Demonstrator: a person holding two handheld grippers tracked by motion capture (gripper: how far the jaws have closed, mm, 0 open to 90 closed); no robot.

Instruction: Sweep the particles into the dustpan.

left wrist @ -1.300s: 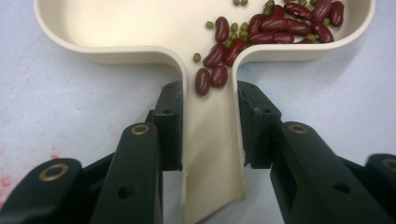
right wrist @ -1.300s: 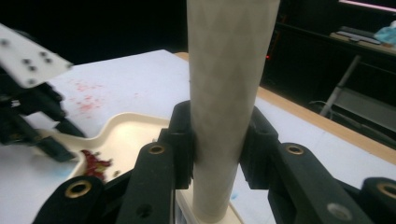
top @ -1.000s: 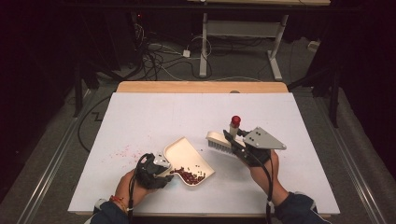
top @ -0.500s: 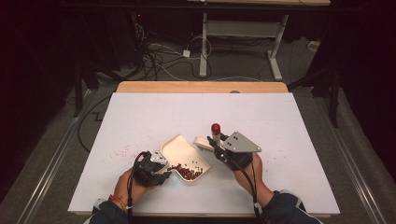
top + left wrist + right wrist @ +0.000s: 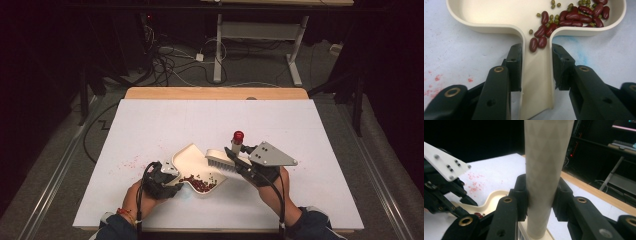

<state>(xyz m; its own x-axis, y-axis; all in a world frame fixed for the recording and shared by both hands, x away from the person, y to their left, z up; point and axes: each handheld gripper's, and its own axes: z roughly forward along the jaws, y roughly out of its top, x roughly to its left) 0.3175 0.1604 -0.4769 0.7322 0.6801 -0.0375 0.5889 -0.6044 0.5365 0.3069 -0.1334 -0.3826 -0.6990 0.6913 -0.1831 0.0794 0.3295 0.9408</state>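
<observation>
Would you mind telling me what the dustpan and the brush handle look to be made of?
The dustpan looks like moulded plastic: cream, smooth, with a soft sheen, rounded rim and one-piece handle. The brush handle is a pale beige cylinder with a faint diamond pattern on a matte surface; probably textured plastic, though a wrapped or coated surface cannot be ruled out.

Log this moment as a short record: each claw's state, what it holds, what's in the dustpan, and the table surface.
left claw: shut on the handle of the cream plastic dustpan
right claw: shut on the pale handle of the red-tipped hand brush
brush position: bristle head over the dustpan's right edge, in the high view
dustpan contents: dark red kidney beans and small green beans, gathered near the handle end
table: white table top, with reddish specks left of the dustpan
</observation>
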